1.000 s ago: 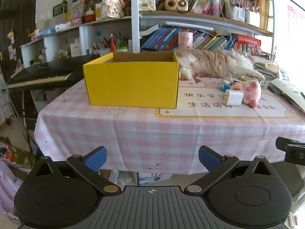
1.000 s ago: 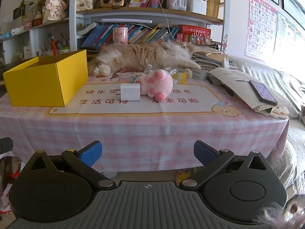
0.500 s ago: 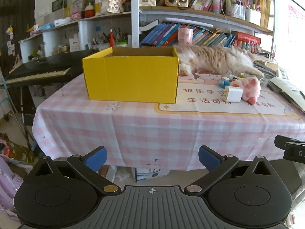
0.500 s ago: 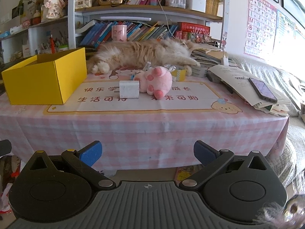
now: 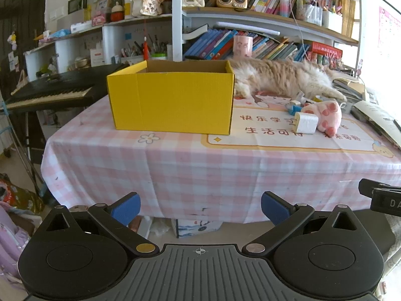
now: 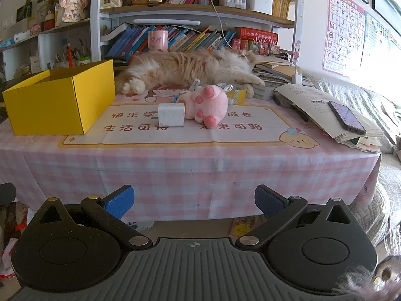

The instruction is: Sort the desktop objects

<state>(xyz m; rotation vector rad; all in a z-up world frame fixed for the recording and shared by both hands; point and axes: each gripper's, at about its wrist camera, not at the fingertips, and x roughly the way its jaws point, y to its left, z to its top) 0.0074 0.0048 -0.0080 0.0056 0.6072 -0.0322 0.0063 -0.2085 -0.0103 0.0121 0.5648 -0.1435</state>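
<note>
An open yellow cardboard box (image 5: pixel 173 102) stands on the pink checked table (image 5: pixel 200 170); it also shows in the right wrist view (image 6: pixel 60 100). To its right lie a white charger block (image 6: pixel 171 115), a pink plush toy (image 6: pixel 208 104) and small items behind them; charger (image 5: pixel 305 123) and plush (image 5: pixel 325 115) show in the left wrist view too. My left gripper (image 5: pixel 199 207) is open and empty, off the table's front edge. My right gripper (image 6: pixel 194 200) is open and empty, also in front of the table.
A long-haired cat (image 6: pixel 190 69) lies along the back of the table. Papers with a phone (image 6: pixel 347 118) sit at the right. A keyboard piano (image 5: pixel 50 92) stands left of the table. Bookshelves (image 6: pixel 200 12) rise behind.
Both views have risen slightly, and the table sits lower in the frames. Both grippers stay open and empty.
</note>
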